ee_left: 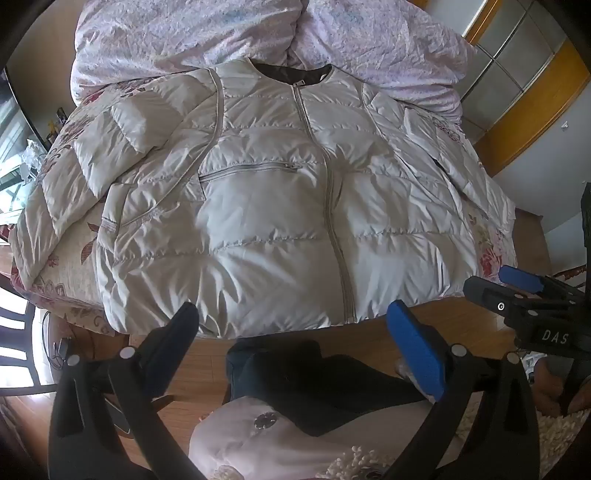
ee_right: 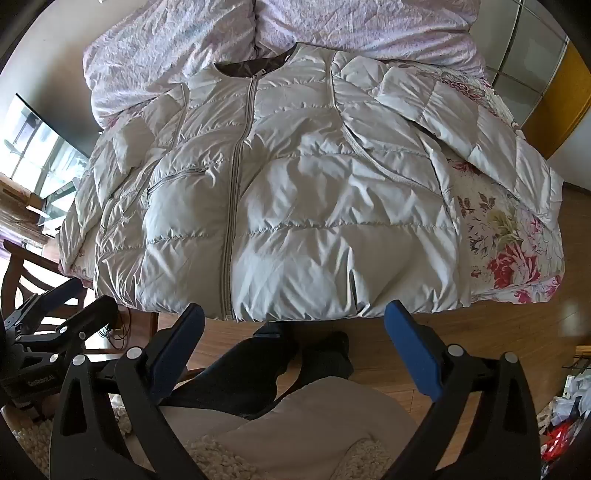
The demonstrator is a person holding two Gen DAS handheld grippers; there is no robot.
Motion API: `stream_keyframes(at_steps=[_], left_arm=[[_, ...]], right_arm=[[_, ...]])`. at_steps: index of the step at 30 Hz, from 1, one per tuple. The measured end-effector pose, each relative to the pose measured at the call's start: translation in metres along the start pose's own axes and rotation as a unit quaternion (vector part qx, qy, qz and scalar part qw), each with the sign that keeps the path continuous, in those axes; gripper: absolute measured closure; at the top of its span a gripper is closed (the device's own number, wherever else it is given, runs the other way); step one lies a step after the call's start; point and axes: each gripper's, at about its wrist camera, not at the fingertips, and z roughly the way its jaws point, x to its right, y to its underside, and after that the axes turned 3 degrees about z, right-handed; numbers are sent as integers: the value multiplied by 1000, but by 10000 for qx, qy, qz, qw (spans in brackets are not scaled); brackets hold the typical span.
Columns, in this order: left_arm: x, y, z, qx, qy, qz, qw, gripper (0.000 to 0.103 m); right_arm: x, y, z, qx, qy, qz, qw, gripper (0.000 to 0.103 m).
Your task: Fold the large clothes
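A large white puffer jacket (ee_left: 280,206) lies spread flat, front up and zipped, on a floral bed sheet (ee_left: 66,266); the right wrist view shows the same jacket (ee_right: 295,206). Its sleeves lie out to both sides, the left one bunched. My left gripper (ee_left: 295,325) hangs open just in front of the jacket's hem, nothing between its fingers. My right gripper (ee_right: 295,325) is open too, at the hem near the zipper's end, holding nothing. The right gripper (ee_left: 524,295) also shows at the right edge of the left wrist view.
A crumpled lilac duvet (ee_left: 258,33) is piled behind the jacket's collar. A person's dark trousers (ee_left: 314,380) and pale top fill the near foreground over the wooden floor (ee_right: 498,343). A wooden chair (ee_right: 26,273) stands at the left, a wardrobe (ee_left: 524,74) at the back right.
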Motion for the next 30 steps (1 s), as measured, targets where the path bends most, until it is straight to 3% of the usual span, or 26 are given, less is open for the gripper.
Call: stream_keyframes(at_steps=[30], left_arm=[[0,0,0,-1,10,-10,10000,2]], right_arm=[[1,1,0,-10,0,0,10000,3]])
